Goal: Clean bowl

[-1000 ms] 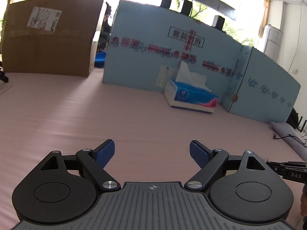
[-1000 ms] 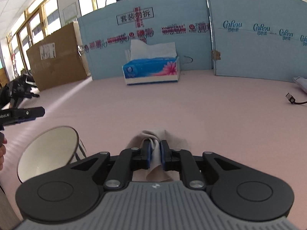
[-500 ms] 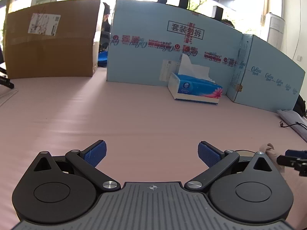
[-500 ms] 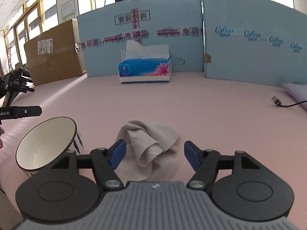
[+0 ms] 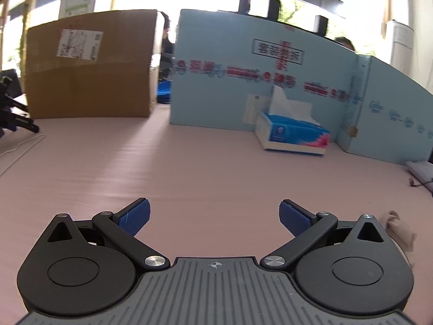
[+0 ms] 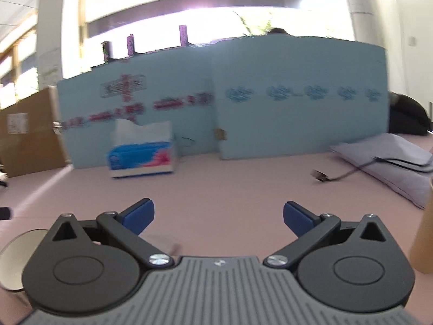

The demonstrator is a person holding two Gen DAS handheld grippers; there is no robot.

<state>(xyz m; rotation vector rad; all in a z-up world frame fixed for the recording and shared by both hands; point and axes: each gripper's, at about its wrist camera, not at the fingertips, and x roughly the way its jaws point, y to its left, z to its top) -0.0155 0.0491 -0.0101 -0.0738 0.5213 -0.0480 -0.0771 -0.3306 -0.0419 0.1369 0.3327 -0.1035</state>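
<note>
The white bowl [image 6: 16, 257] shows only as a rim at the lower left of the right wrist view, mostly hidden behind my right gripper's body. The beige cloth [image 5: 400, 230] lies on the pink table at the right edge of the left wrist view, partly hidden by the gripper. My left gripper [image 5: 215, 216] is open and empty above the table. My right gripper [image 6: 218, 215] is open and empty, lifted and pointing at the back wall; the right wrist view is blurred.
A blue tissue box [image 5: 293, 135] stands at the back, also in the right wrist view [image 6: 142, 158]. Light blue boards [image 5: 243, 81] and a brown carton [image 5: 89, 67] wall the back. A grey pad and cable [image 6: 389, 159] lie right. A tan object [image 6: 425, 227] is at the right edge.
My right gripper opened and let go of the cloth, then rose and swung right, so the cloth left its view. My left gripper stayed open and turned slightly left.
</note>
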